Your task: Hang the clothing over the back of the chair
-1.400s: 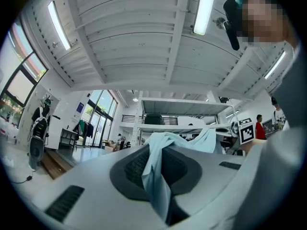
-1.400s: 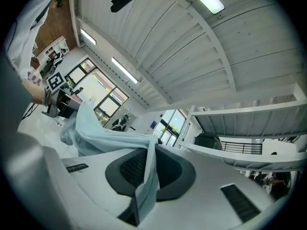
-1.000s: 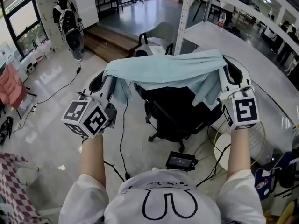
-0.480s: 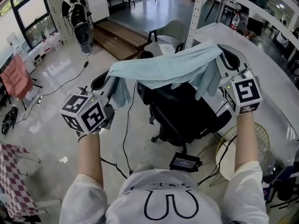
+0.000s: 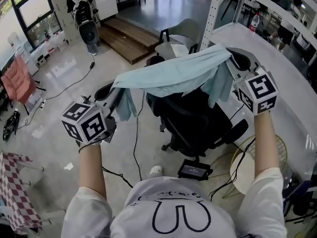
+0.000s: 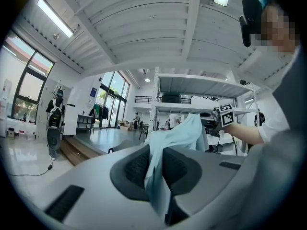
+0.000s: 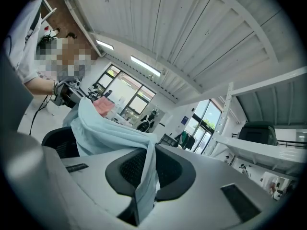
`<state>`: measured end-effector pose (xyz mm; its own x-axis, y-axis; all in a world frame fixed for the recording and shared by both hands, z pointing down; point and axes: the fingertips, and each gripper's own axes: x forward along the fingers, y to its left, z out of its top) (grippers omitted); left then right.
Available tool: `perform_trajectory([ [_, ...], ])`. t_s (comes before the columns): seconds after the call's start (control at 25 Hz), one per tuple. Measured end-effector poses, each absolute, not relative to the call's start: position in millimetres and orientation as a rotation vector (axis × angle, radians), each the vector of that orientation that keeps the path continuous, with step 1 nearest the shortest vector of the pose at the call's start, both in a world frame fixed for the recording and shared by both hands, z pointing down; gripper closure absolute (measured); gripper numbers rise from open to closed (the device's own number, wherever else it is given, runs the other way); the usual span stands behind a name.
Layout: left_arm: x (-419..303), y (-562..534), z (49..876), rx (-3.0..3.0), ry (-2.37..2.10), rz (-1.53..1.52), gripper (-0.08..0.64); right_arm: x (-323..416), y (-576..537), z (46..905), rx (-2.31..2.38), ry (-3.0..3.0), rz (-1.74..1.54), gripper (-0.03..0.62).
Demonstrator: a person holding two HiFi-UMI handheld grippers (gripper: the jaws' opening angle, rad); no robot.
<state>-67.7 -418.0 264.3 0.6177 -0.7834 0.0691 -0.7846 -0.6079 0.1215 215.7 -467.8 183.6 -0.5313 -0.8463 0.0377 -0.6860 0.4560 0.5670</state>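
A light blue garment [image 5: 173,76] hangs stretched between my two grippers, above a black office chair [image 5: 193,120]. My left gripper [image 5: 118,92] is shut on the garment's left end, which droops beside it. My right gripper [image 5: 233,63] is shut on the right end, higher and farther away. In the left gripper view the cloth [image 6: 156,176] is pinched between the dark pads [image 6: 136,169]. The right gripper view shows the same cloth [image 7: 146,176] clamped in the jaws, with the chair's back [image 7: 60,143] beneath it.
A white table [image 5: 277,78] and a white rack post [image 5: 214,9] stand at the right. A grey chair [image 5: 181,38] sits beyond the black one. Cables [image 5: 133,152] and a small black device [image 5: 194,170] lie on the floor. A round white wire basket [image 5: 247,162] is at the lower right.
Both grippers have carried the stretched garment to the right and farther away. It now hangs more squarely over the black chair. The left end has sunk a little.
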Motion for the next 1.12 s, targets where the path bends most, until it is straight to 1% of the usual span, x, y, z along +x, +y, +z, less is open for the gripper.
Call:
perform_trajectory([
  [0.32,-93,-428,296,2.675,-1.221,0.149,0.514,194,-495,218,1.054,-2.341,-0.616,0.549],
  [0.6,-108,-429,330,2.671,-1.093,0.292,0.514,171,-498,269,0.774,-2.232,-0.52,0.549],
  [0.84,-94,-419,371,2.694,-0.857,0.465,0.514,169,-499,320,0.573,-2.154,-0.399,0.549],
  [1.12,-75,-415,398,2.723,-0.662,0.647,0.514,162,-490,357,0.412,-2.093,-0.299,0.549],
])
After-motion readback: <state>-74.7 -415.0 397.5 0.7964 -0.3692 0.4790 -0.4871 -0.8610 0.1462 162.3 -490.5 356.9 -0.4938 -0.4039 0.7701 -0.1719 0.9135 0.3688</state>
